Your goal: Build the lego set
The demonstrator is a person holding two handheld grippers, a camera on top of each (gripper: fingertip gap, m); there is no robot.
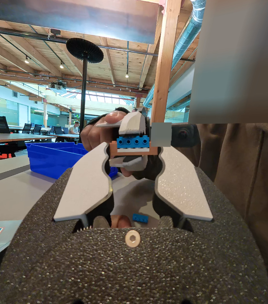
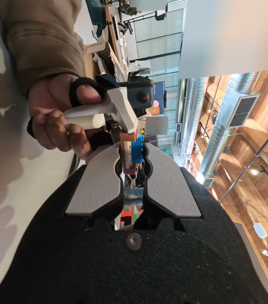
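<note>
Two hand-held grippers meet in mid-air above the desk [image 1: 6, 189], both closed on one small lego assembly [image 1: 132, 147]. In the left wrist view, the left hand-held gripper [image 1: 133, 151] clamps the assembly by its brown ends, one finger on each side. The right hand-held gripper [image 1: 130, 144] comes from the far side, turned a quarter, pinching the same piece from above and below, with a person's hand [image 1: 97, 131] behind it.

The assembly is a brown frame with a white strip inside and a blue brick [image 1: 132, 141] with four round holes on top. In the right wrist view, the right hand-held gripper [image 2: 132, 153] squeezes the stack across its thickness, one finger on the brown side, the other against the blue brick.

One loose blue plate [image 1: 140, 218] lies on the desk below the left fingers. A blue plastic bin [image 1: 54, 156] stands on the desk farther back.
</note>
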